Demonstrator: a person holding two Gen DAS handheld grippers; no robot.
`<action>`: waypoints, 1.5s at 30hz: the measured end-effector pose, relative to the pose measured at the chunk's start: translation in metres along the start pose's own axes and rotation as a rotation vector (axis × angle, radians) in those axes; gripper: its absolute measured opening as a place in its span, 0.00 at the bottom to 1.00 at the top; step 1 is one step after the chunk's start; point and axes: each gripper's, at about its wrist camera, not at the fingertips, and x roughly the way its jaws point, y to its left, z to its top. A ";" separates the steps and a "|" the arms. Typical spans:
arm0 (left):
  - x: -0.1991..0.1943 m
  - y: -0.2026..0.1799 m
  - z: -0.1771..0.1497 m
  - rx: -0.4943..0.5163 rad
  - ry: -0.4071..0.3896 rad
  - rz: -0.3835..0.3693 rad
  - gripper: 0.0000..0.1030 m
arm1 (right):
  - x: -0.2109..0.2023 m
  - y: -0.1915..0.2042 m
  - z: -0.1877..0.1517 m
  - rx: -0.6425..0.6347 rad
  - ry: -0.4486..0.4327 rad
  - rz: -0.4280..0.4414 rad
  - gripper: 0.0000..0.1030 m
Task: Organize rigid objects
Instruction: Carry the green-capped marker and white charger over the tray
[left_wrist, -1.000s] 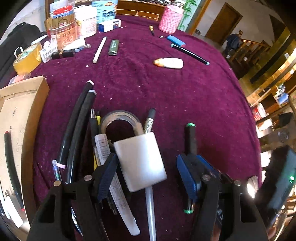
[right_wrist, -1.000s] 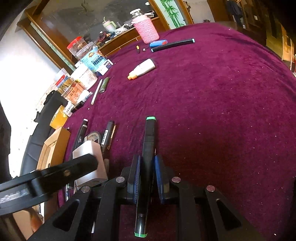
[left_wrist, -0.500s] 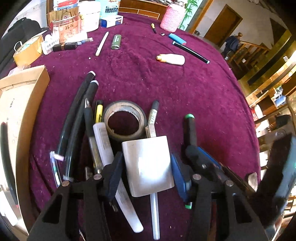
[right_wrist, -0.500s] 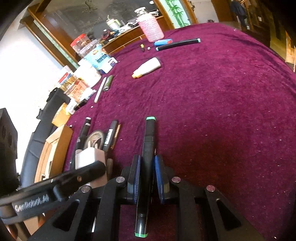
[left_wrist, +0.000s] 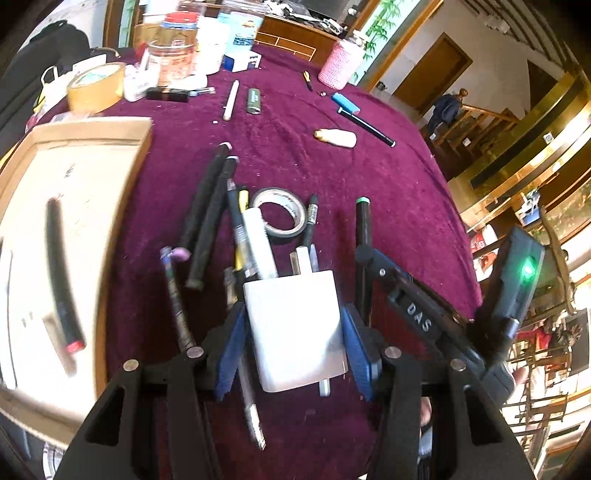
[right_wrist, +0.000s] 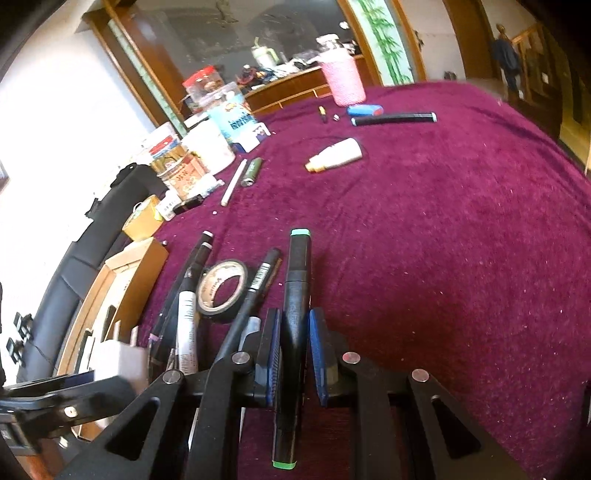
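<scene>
Left wrist view: the left gripper (left_wrist: 295, 345) has its jaws clamped on a white block (left_wrist: 295, 325), lifted above pens and a tape roll (left_wrist: 282, 212) on the bench (left_wrist: 388, 192). The right gripper (right_wrist: 293, 354) jaws are clamped on a green-capped marker (right_wrist: 295, 295).

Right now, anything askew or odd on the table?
Nothing damaged or spilled. The pens by the tape roll lie in a loose, crossing heap, and the small white bottle lies on its side, apart from it.

Cardboard box (left_wrist: 77, 155) motion-blurred, cut off at the left edge; contents unreadable. White block (left_wrist: 295, 325) hides the lower ends of pens behind it. Jar labels (right_wrist: 184, 177) too small to read.
</scene>
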 end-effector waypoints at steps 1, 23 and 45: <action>-0.006 0.004 -0.002 -0.005 -0.004 -0.007 0.49 | -0.001 0.002 0.000 -0.006 -0.003 0.007 0.15; -0.118 0.147 -0.009 -0.220 -0.188 0.007 0.49 | 0.004 0.185 -0.025 -0.302 0.114 0.249 0.16; -0.069 0.221 0.021 -0.326 -0.062 0.036 0.49 | 0.100 0.261 -0.006 -0.462 0.197 0.204 0.16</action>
